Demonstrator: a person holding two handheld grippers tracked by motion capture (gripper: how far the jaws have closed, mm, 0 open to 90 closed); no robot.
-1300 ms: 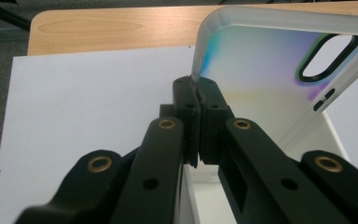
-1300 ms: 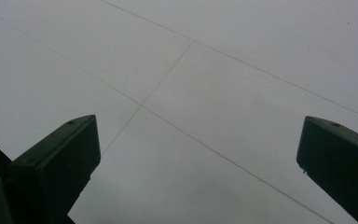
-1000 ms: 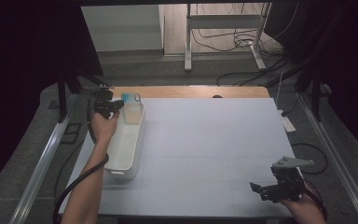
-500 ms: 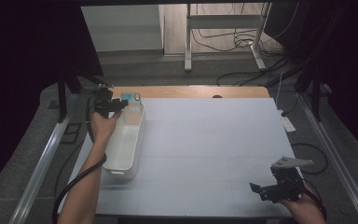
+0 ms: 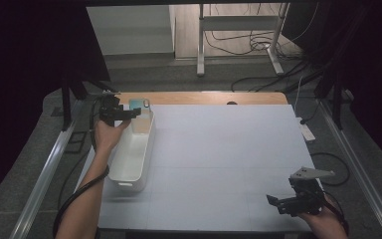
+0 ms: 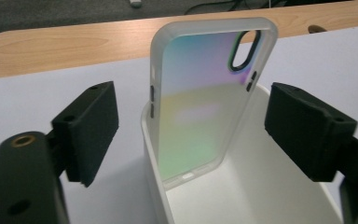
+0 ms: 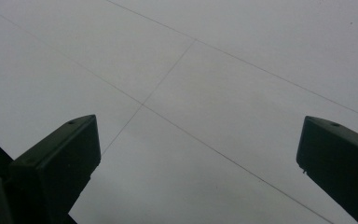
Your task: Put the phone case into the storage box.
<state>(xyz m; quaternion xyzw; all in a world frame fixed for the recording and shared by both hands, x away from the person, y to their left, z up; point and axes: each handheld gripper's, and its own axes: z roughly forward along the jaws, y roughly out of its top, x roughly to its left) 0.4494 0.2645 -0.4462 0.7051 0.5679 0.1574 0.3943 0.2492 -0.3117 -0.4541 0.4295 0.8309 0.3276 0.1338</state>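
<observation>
White bin (image 6: 242, 186), iridescent phone case (image 6: 200, 112) inside

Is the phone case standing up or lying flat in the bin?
Standing up. The phone case leans on end against the white bin's end wall, its top above the rim, its bottom inside.

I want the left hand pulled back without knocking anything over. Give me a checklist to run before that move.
1. Left tool open: ok, its jaws have just been opening and stand wide on either side of the phone case.
2. Pads clear of the case: ok, a gap shows on both sides.
3. Case supported: ok, it stands upright, leaning on the end wall of the white bin.
4. Case stable once left alone: cannot tell.
5. Right tool out of the way: ok, open over the bare table, far from the bin.
</observation>
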